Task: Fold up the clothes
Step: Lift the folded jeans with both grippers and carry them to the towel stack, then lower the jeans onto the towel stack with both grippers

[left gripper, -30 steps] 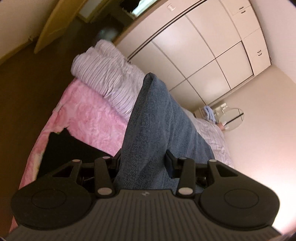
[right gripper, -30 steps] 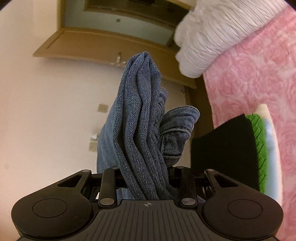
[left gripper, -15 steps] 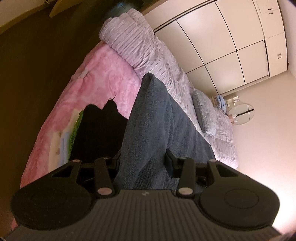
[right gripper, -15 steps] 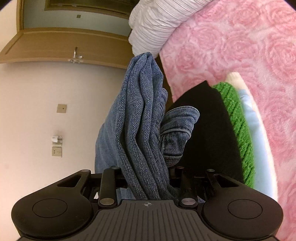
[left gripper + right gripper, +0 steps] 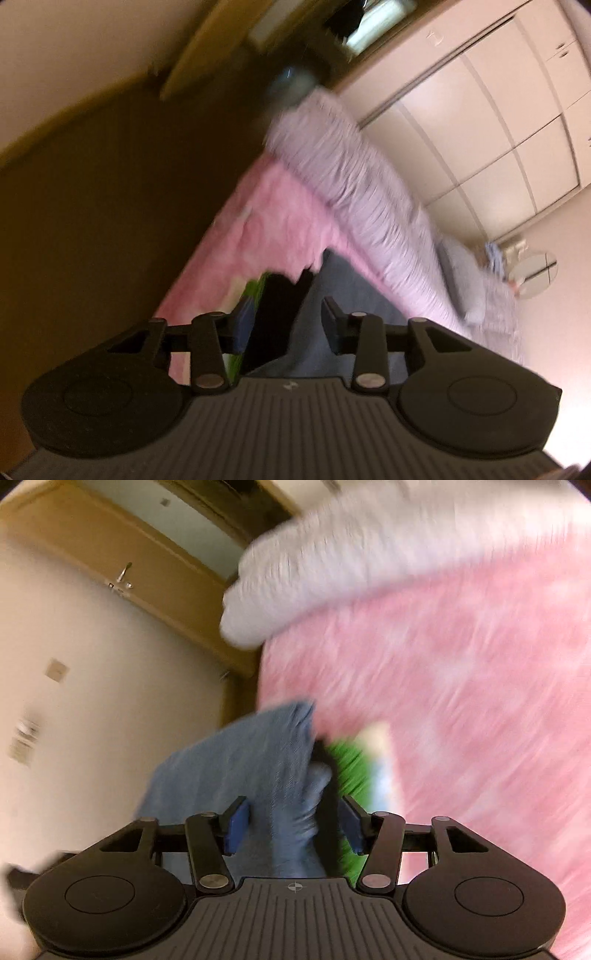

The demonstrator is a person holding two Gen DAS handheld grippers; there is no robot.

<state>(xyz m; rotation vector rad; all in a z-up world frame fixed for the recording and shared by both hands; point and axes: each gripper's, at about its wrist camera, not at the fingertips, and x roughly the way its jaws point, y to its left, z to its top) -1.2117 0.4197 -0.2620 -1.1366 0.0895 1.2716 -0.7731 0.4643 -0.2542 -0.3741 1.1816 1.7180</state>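
Over the pink bedspread (image 5: pixel 461 701), right jaws opening off the jeans (image 5: pixel 258 760) — left jaws closing, not yet gripping.

Both tongs are matte black plastic. Each has a ribbed, grooved deck at the bottom of the view, flanked by two round housings with a shallow circular recess. Black link arms run forward from silver pivot screws to the fingers, which carry blue pads — plain on the right tongs (image 5: pixel 293 821), dimmer on the left tongs (image 5: pixel 286 321). A small white mark sits mid-deck.
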